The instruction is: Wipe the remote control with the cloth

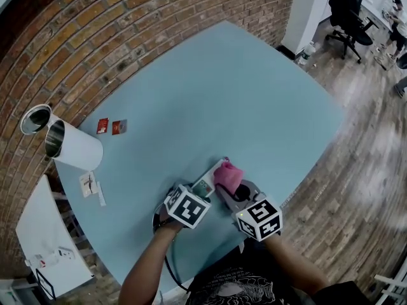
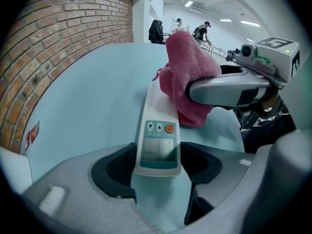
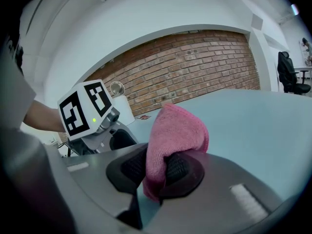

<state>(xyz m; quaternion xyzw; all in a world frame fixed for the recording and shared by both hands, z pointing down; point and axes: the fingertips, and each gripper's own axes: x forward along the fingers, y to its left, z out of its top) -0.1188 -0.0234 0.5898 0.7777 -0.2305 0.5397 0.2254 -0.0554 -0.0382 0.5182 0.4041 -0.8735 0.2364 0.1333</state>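
A white remote control [image 2: 157,130] with a small screen and an orange button lies along the light blue table [image 1: 254,100]. Its near end sits clamped between the pads of my left gripper [image 2: 157,165]. In the head view the remote [image 1: 208,178] shows just ahead of the left gripper [image 1: 201,188]. My right gripper [image 3: 153,170] is shut on a folded pink cloth [image 3: 174,133]. The cloth [image 2: 187,74] rests on the far half of the remote and hides that part. The right gripper [image 1: 227,188] comes in from the right, with the cloth [image 1: 228,175] at its tip.
A white cylinder [image 1: 75,147] and a metal cup [image 1: 35,118] stand at the table's left edge. Two red packets [image 1: 111,127] and paper slips [image 1: 91,185] lie near them. A white shelf [image 1: 44,246] stands lower left and an office chair [image 1: 348,11] far right.
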